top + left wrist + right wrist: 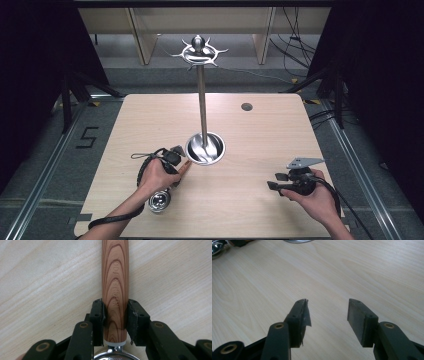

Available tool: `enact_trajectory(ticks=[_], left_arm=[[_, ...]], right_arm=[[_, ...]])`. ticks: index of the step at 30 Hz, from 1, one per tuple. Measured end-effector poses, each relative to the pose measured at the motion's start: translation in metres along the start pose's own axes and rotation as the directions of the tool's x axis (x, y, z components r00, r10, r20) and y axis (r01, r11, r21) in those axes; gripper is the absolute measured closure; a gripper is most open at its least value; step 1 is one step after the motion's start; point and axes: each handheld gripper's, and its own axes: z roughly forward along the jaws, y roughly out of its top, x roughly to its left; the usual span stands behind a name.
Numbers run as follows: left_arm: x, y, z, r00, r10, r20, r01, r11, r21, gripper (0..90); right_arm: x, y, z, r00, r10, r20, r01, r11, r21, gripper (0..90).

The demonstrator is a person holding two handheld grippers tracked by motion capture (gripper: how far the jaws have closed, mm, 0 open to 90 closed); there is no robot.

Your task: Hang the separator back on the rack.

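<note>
Left gripper view: left gripper [115, 315], jaws clamped on both sides of wooden handle [115, 277] of a steel ladle; handle lies flat on table [45, 285], pointing away from cam (faint lettering engraved along it). High view: ladle bowl [159, 201] sits near table's front edge, just behind left hand [157, 175]; steel stand [202, 100] w/ hooked top, round base just beside handle tip. Right gripper [328, 312]: jaws apart, nothing between, low over bare table, well apart from ladle
</note>
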Motion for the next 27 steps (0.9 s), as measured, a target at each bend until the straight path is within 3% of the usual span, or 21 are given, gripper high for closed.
enact_trajectory(ticks=[4,6,7,8,10,11,13,14,16,17,21,22,24,25,26,27], left_arm=[[-0.001,-0.004,-0.009,0.9994,-0.031,0.012,0.031,0.9995,-0.009,67.9],[0.000,-0.004,-0.011,0.9997,-0.021,0.013,0.021,0.9998,-0.004,67.9],[0.005,-0.006,-0.015,0.9994,0.034,0.006,-0.034,0.9983,-0.048,67.9],[0.006,-0.007,-0.017,0.9989,0.043,0.018,-0.042,0.9974,-0.059,67.9],[0.005,-0.010,-0.019,0.9981,0.025,0.056,-0.019,0.9952,-0.096,67.9],[0.006,-0.012,-0.022,0.9987,0.030,0.041,-0.026,0.9936,-0.110,68.0],[0.006,-0.015,-0.026,0.9973,0.046,0.058,-0.037,0.9890,-0.143,68.0],[0.007,-0.017,-0.028,0.9969,0.063,0.047,-0.055,0.9855,-0.161,68.0],[0.006,-0.019,-0.030,0.9973,0.052,0.051,-0.042,0.9827,-0.180,68.0],[0.007,-0.024,-0.034,0.9969,0.060,0.050,-0.048,0.9730,-0.226,68.0],[0.010,-0.034,-0.041,0.9951,0.078,0.060,-0.058,0.9550,-0.291,68.0],[0.011,-0.036,-0.043,0.9952,0.080,0.056,-0.059,0.9501,-0.306,68.0],[0.013,-0.041,-0.045,0.9955,0.080,0.052,-0.057,0.9359,-0.348,68.0],[0.013,-0.043,-0.047,0.9957,0.076,0.054,-0.051,0.9287,-0.367,68.0],[0.013,-0.043,-0.047,0.9957,0.076,0.054,-0.051,0.9287,-0.367,68.0],[0.014,-0.047,-0.050,0.9955,0.079,0.051,-0.054,0.9213,-0.385,68.0]], right_arm=[[0.000,0.000,0.000,1.0000,0.003,-0.001,-0.003,1.000,0.002,50.8],[0.000,0.000,0.000,1.0000,0.003,-0.001,-0.003,1.000,0.002,50.8],[0.001,0.000,0.000,1.0000,0.001,-0.003,-0.001,1.000,0.001,50.8],[0.001,0.000,0.000,1.0000,0.000,-0.002,0.000,1.000,0.000,50.8],[0.001,0.000,0.000,1.0000,0.003,-0.005,-0.003,1.000,0.001,50.8],[0.001,0.000,0.000,1.0000,0.003,-0.006,-0.003,1.000,0.001,50.8],[0.000,0.000,0.000,1.0000,0.001,-0.002,-0.001,1.000,-0.001,50.8],[0.001,0.000,0.000,1.0000,0.001,-0.003,-0.001,1.000,-0.002,50.8],[0.001,0.000,0.000,1.0000,0.002,-0.003,-0.002,1.000,-0.002,50.8],[0.001,0.000,0.000,1.0000,0.005,-0.006,-0.005,1.000,-0.001,50.8],[0.001,0.000,0.000,0.9999,0.007,-0.007,-0.007,1.000,-0.001,50.9],[0.003,-0.001,0.004,0.9996,0.028,-0.006,-0.028,0.998,-0.050,50.8],[0.002,-0.001,0.004,0.9999,0.014,-0.001,-0.014,0.999,-0.046,50.8],[0.001,0.000,0.002,1.0000,0.001,-0.002,-0.001,1.000,-0.015,50.8],[0.001,0.000,0.002,1.0000,0.001,-0.002,-0.001,1.000,-0.015,50.8],[0.001,0.001,0.001,1.0000,-0.002,0.002,0.002,1.000,-0.006,50.8]])
